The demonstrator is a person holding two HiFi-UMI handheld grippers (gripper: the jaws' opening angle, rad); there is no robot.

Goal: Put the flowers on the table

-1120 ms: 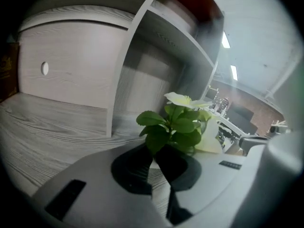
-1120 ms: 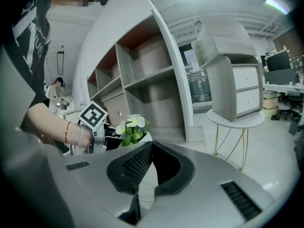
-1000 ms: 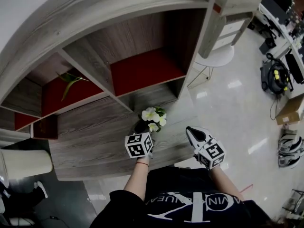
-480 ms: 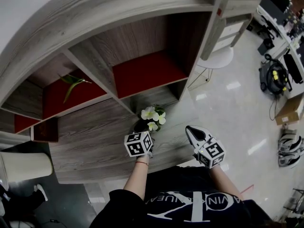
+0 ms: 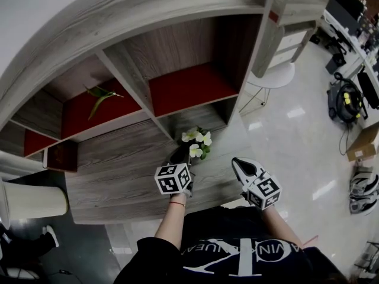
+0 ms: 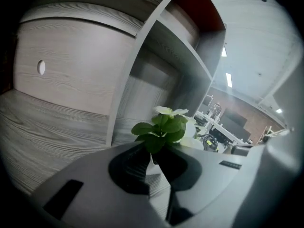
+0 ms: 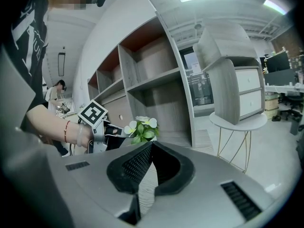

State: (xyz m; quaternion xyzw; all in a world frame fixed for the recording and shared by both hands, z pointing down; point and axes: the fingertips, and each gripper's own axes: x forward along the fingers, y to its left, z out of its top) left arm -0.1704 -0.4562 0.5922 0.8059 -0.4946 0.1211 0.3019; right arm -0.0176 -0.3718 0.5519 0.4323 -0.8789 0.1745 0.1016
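The flowers [image 5: 197,143] are a small bunch of white blooms with green leaves on a little pot. My left gripper [image 5: 179,158] is shut on the pot and holds it over the grey wooden table [image 5: 118,170], just in front of the shelf unit. In the left gripper view the leaves [image 6: 161,129] rise straight from between the jaw tips. From the right gripper view I see the flowers [image 7: 141,128] and the left gripper [image 7: 116,131] side-on. My right gripper [image 5: 238,163] hangs to the right at the table's front edge, shut and holding nothing.
A shelf unit with red-backed compartments [image 5: 183,87] stands behind the table; one compartment holds a green leaf [image 5: 100,96]. A round white side table [image 5: 272,76] stands to the right. A pale cylinder [image 5: 32,200] stands at the left, near a dark object [image 5: 59,155].
The flowers sit slightly farther from the left gripper's marker cube, toward the shelf. The head view has shifted a little. The right gripper has stayed in place.
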